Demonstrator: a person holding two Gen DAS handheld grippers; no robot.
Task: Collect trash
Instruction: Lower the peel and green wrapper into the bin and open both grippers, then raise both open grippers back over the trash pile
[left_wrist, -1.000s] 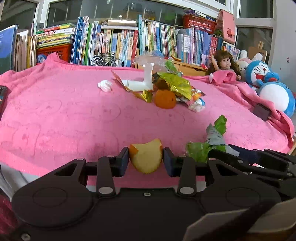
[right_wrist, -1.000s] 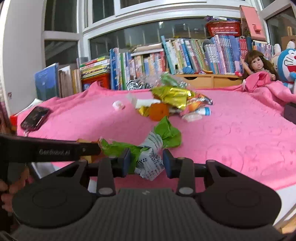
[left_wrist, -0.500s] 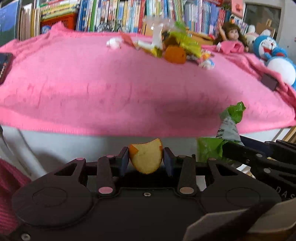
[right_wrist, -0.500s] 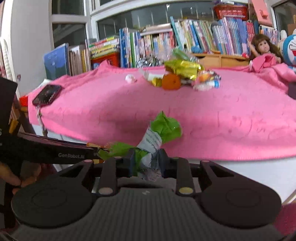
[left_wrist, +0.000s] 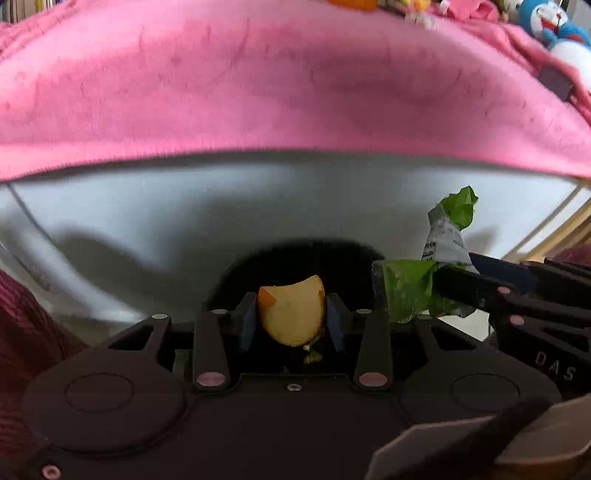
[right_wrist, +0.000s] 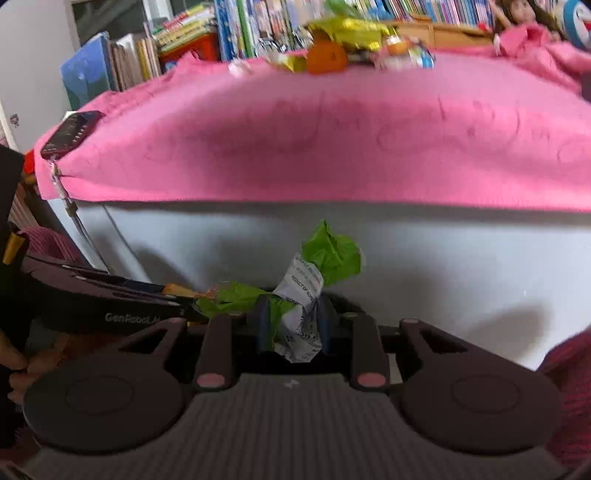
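Left gripper pinches a fruit peel btwn its fingers. Right gripper clamps a crumpled green wrapper, wrapper top sticking up past fingertips, pink blanket beyond.

Your black left tongs grip a yellow-orange peel; your right tongs a green-and-white printed wrapper, below the pink blanket.

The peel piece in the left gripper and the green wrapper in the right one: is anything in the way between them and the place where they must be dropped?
I cannot tell. The left gripper is shut on the peel piece, the right gripper on the green wrapper. Below the pink blanket both views show only a white panel; no bin is clearly visible.
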